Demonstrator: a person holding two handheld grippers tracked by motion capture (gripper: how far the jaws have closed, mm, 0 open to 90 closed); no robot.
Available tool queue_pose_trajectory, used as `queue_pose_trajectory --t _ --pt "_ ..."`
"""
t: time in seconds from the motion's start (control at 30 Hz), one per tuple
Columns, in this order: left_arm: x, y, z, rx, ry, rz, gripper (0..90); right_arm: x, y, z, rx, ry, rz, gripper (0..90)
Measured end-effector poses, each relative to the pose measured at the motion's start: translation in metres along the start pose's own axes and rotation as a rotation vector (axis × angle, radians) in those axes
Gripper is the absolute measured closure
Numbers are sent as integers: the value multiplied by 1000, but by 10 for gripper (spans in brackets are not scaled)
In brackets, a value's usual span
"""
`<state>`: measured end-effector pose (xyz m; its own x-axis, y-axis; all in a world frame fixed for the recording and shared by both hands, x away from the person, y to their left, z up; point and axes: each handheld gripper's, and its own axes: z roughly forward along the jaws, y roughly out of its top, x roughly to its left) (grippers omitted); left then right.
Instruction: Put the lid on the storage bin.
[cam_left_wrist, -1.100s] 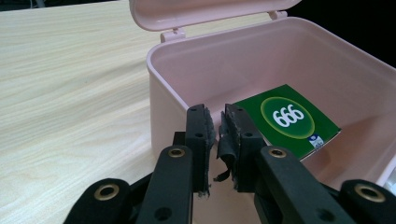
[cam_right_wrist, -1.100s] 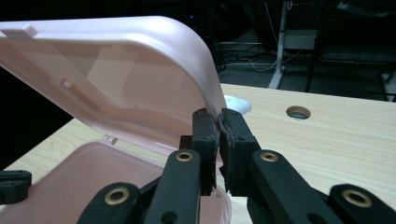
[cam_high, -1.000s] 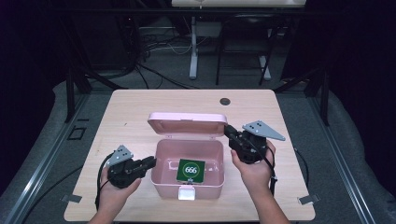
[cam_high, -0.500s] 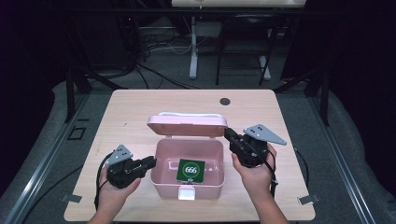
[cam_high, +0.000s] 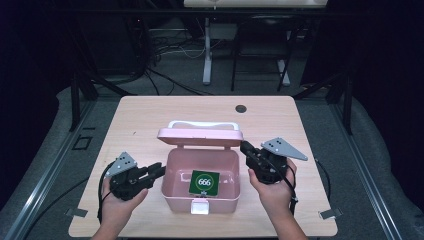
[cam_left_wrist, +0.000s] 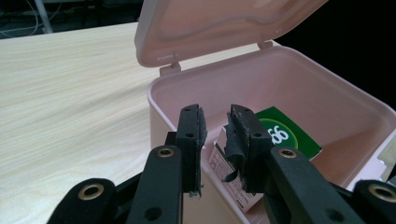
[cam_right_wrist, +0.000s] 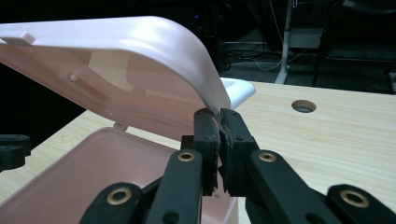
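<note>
A pink plastic box (cam_high: 201, 192) sits in the lower middle of the wooden table (cam_high: 150, 120), near the person's edge, with its hinged lid (cam_high: 200, 135) raised and tilting back over the far wall. A white handle (cam_high: 202, 124) shows on top of the lid. On the floor of the box lies a green card packet (cam_high: 204, 182) marked with a white disc reading 666, flat and roughly square to the walls.

The right gripper (cam_high: 248, 149), at the right of the box, is the one doing the work: in the right gripper view its jaws are clenched on the lid's corner edge (cam_right_wrist: 215, 112), pinching the thin pink rim between the pads. The lid runs long-ways across the frame from left to right, hinged on the far side, so any swing of it goes up and back or down and toward the person, and the grasp sits at its right-hand end.

The left gripper (cam_high: 159, 170) rests at the lower left, just beside the box's left wall, its tips pointing at the box. In the left gripper view its jaws (cam_left_wrist: 217, 135) stand a little apart with nothing between them; the packet (cam_left_wrist: 280, 135) lies beyond and below them, inside the box. I'd judge the left hand nearer to the packet, the right being occupied with the lid.
</note>
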<state>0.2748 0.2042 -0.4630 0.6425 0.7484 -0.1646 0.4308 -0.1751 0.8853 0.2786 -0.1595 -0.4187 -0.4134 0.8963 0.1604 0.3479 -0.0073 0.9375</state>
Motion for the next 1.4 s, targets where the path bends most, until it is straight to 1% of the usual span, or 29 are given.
queue_pose_trajectory --t 0.07,0.37,0.43,0.47,0.53,0.6,0.67,0.77,0.87,0.9,0.97,1.0,1.03,1.17,1.27,1.3,1.4 --pt "-1 4 -3 -7 0 7 739 0 -1 0 -4 0 0 862" --pt "-1 13 -9 -33 17 16 723 1 -4 -3 -4 5 0 861" --pt "-2 16 -10 -39 23 23 711 1 -4 -3 -4 5 1 861" --pt "-2 19 -12 -50 26 24 708 1 -5 -3 -5 8 2 861" --pt "-2 21 -14 -50 26 30 702 1 -5 -4 -4 8 3 860" --pt "-3 24 -16 -68 41 36 675 2 -6 -4 -5 8 3 860" --pt "-3 27 -18 -72 46 46 675 2 -6 -4 -5 9 2 860" --pt "-4 31 -18 -81 53 46 671 2 -7 -5 -7 7 3 860" --pt "-4 39 -19 -89 59 57 668 3 -8 -6 -4 5 1 859" --pt "-6 43 -20 -93 59 67 668 3 -8 -6 -5 6 0 859" --pt "-7 45 -20 -99 61 73 667 3 -8 -6 -5 7 1 859" --pt "-9 50 -21 -102 59 83 668 2 -9 -6 -6 10 1 858" --pt "-9 50 -21 -102 59 83 668 2 -9 -6 -6 10 1 858" --pt "-14 59 -19 -117 55 96 672 1 -10 -7 1 18 3 856" --pt "-16 63 -19 -117 58 101 679 0 -10 -9 14 30 16 856" --pt "-16 64 -19 -116 66 102 682 -1 -10 -9 14 32 18 856" --pt "-15 65 -19 -113 66 100 688 -2 -10 -10 13 34 21 852"
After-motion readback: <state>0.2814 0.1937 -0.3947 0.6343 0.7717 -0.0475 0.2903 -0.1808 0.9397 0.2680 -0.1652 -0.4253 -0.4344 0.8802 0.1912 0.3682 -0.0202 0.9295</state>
